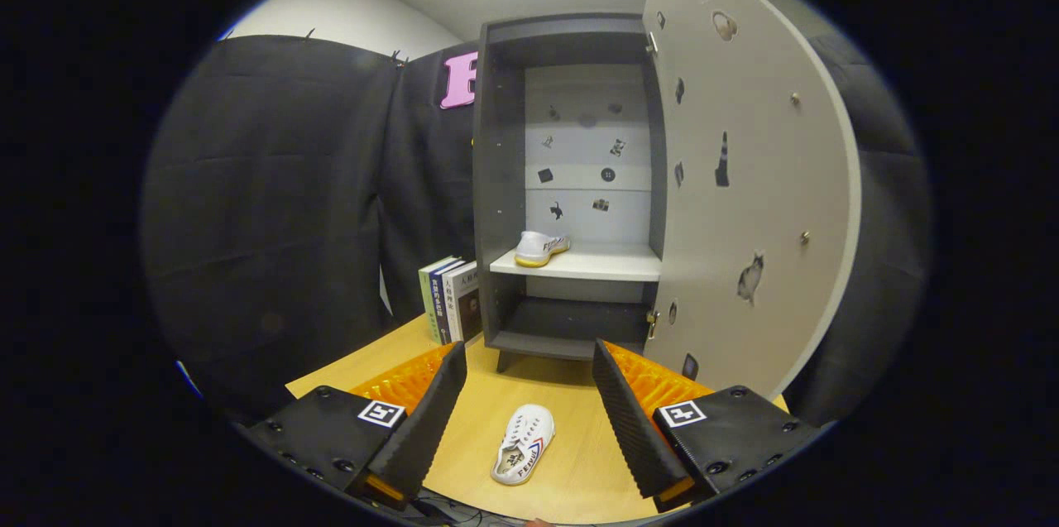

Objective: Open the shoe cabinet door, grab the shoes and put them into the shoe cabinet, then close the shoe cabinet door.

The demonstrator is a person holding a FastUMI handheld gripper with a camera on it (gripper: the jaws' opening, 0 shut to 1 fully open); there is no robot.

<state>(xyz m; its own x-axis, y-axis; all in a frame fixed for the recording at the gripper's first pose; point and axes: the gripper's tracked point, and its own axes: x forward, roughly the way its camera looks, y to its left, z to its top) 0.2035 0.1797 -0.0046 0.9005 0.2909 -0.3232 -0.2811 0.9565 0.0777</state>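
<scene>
A few books (451, 299) stand upright on the bench (571, 477) just left of the shoe cabinet (500, 204). One white shoe (541, 247) rests on the cabinet's pale shelf (591, 265); a second shoe (524, 443) lies on the bench between the fingers of the tool (526, 366), which gapes wide, holding nothing. The door (749, 179) stands swung open at right, seemingly dotted with stickers.

The scene is evenly lit from a bright glare overhead. Soft shadows are cast under the cabinet (571, 179) and inside its lower compartment. Straight lines are bowed by fisheye distortion, and detail is softened towards the edges.
</scene>
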